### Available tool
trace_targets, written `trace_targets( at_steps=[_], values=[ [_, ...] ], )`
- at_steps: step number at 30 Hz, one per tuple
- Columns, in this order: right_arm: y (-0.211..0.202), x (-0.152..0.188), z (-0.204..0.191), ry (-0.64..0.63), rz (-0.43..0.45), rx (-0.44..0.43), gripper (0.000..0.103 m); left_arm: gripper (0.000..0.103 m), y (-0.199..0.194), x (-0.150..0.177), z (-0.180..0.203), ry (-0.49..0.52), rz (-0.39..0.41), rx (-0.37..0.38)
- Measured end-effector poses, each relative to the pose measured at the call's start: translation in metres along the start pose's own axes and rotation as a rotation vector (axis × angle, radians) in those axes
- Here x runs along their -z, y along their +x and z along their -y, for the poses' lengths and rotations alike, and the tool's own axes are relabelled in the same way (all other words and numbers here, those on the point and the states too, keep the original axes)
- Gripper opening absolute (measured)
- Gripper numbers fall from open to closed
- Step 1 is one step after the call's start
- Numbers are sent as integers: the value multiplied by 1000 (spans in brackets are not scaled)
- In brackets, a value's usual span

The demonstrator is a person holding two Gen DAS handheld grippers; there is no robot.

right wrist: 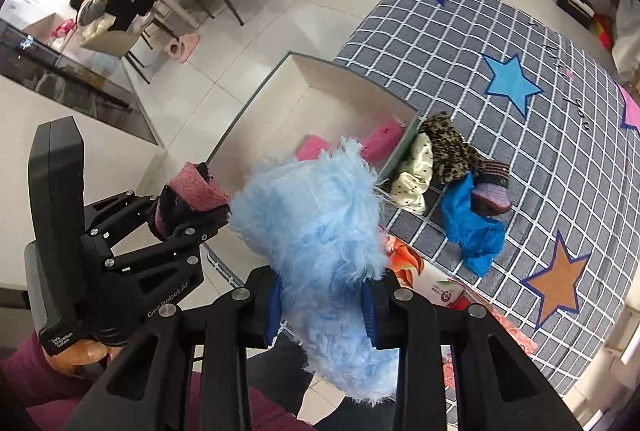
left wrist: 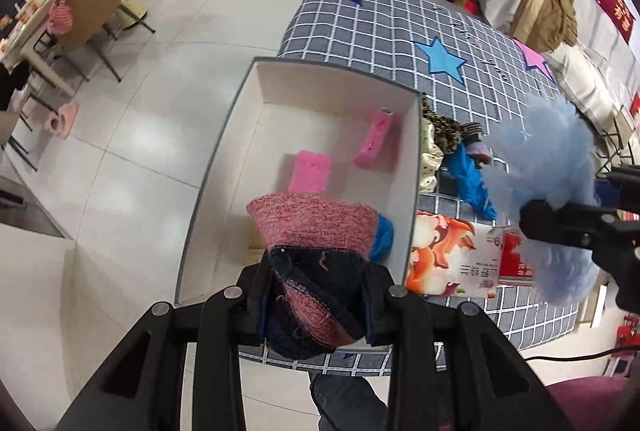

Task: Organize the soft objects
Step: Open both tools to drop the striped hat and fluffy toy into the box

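Left gripper (left wrist: 316,295): we've got it clenched on a pink-and-navy knitted sock (left wrist: 316,255), bunched up between the pads, hanging over the near end of the white open cardboard box (left wrist: 240,119).
Right gripper (right wrist: 324,307): clamped tight on a fluffy light-blue furry sock (right wrist: 316,239), just beside the box, above the grey grid-pattern rug with stars (right wrist: 560,159).
Already in the box: two pink sponge blocks (left wrist: 310,171).
Still on the rug: a cream dotted satin scrunchie (right wrist: 414,175), a leopard-print fuzzy piece (right wrist: 448,139), a bright blue crumpled cloth (right wrist: 472,227) and a purple striped sock (right wrist: 494,187), all heaped against the box's outer wall.
How it handles: we'd say everything here is light, floppy and squashy, nothing fragile. The fur probably slips a bit, so pinch deep through the middle bulk. The knit grips fine anywhere. The satin looks slick; take it at a fold.
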State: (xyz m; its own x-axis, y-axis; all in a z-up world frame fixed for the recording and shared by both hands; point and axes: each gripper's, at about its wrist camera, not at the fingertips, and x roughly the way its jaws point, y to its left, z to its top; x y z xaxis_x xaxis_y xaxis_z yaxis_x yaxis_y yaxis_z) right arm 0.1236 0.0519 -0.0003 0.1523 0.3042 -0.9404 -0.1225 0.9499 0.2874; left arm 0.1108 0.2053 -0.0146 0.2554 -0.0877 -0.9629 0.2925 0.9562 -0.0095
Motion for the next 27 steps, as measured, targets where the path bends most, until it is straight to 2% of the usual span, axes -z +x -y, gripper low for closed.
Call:
trace_targets(
  at_steps=[27],
  values=[
    [17,-6,-19,-57,-51,28,34,36,4,7,-16,-40,1,15]
  ],
)
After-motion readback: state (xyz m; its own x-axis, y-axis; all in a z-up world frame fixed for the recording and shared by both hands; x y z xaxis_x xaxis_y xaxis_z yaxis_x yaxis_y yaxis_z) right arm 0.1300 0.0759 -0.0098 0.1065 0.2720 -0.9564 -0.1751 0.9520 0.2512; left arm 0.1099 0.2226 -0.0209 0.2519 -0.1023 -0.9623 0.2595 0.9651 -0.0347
